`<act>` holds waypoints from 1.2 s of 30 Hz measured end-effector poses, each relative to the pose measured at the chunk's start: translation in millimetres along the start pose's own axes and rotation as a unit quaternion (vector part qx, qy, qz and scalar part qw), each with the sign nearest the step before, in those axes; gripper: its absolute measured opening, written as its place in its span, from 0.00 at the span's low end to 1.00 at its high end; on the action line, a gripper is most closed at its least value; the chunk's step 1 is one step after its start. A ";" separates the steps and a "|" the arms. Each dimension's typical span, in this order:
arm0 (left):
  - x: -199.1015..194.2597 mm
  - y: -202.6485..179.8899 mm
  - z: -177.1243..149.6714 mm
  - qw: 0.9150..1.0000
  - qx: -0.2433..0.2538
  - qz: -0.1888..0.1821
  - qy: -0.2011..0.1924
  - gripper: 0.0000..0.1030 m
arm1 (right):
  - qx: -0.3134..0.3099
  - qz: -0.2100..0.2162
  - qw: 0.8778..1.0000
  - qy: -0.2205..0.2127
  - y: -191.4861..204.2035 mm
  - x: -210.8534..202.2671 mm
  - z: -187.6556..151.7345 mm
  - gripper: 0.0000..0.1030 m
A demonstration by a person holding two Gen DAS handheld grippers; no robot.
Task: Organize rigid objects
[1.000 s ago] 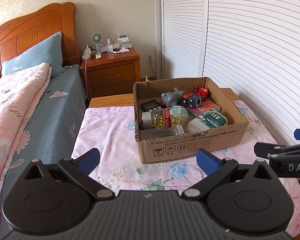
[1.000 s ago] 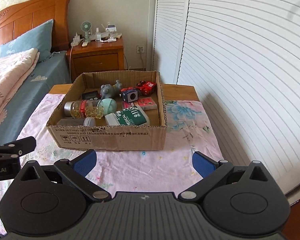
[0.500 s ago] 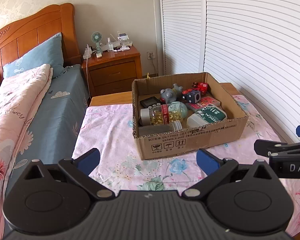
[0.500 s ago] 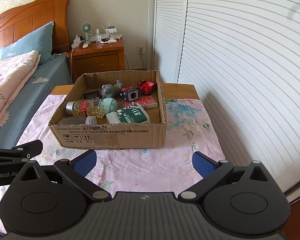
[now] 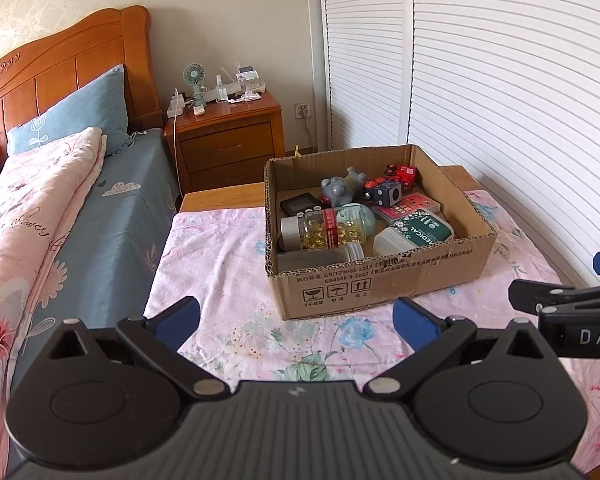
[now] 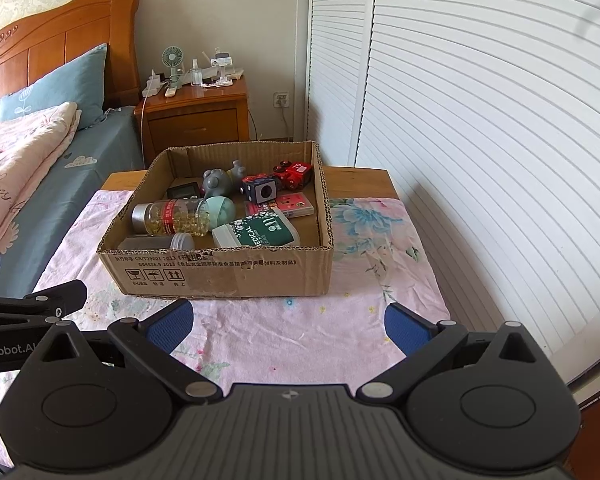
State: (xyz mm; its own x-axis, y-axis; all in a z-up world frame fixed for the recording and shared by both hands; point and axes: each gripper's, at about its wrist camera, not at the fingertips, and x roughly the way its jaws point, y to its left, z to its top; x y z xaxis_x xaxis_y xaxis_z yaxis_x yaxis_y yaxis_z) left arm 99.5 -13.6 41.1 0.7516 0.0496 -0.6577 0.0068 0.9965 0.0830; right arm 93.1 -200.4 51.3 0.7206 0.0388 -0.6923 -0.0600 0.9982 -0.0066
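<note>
An open cardboard box (image 5: 380,284) (image 6: 220,272) stands on a table with a pink floral cloth (image 5: 220,264) (image 6: 300,332). In it lie a clear bottle of yellow capsules (image 5: 320,230) (image 6: 172,220), a green-labelled white container (image 5: 414,234) (image 6: 260,232), a grey toy (image 5: 340,188) (image 6: 216,180), a dark cube (image 5: 386,194) (image 6: 262,191), a red toy car (image 5: 402,172) (image 6: 296,172), a pink card pack (image 5: 408,206) (image 6: 292,206) and a small black device (image 5: 298,205). My left gripper (image 5: 296,320) is open and empty, short of the box's near wall. My right gripper (image 6: 288,322) is open and empty, also short of it.
A bed with blue sheet and pink quilt (image 5: 40,216) lies to the left. A wooden nightstand (image 5: 228,140) with a small fan stands behind. White louvred doors (image 5: 500,100) run along the right. The right gripper's finger shows at the left wrist view's right edge (image 5: 560,300).
Both grippers have drawn back and risen a little from the box, so it looks smaller and farther. Both stay open and empty.
</note>
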 end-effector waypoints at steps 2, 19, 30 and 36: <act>-0.1 0.0 0.1 1.000 0.000 0.000 0.000 0.99 | 0.000 -0.001 1.000 0.000 -0.5 -0.3 0.3 1.00; -0.8 -1.4 0.4 1.000 0.000 -0.001 -0.001 0.99 | 0.001 -0.002 1.000 -0.001 -1.4 -1.8 0.2 1.00; -1.5 -3.1 0.6 1.000 0.001 -0.002 0.000 0.99 | 0.002 -0.002 1.000 -0.001 -1.6 -1.9 -0.1 1.00; -2.2 -3.2 0.3 1.000 0.002 -0.001 0.000 0.99 | 0.002 -0.002 1.000 -0.001 -2.5 -2.9 -0.5 1.00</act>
State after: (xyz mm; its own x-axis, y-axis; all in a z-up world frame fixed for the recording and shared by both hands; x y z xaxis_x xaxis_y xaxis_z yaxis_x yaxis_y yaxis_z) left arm 98.0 -16.9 42.5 0.7518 0.0473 -0.6577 0.0107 0.9964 0.0839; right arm 90.8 -203.0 53.0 0.7225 0.0340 -0.6905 -0.0536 0.9985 -0.0069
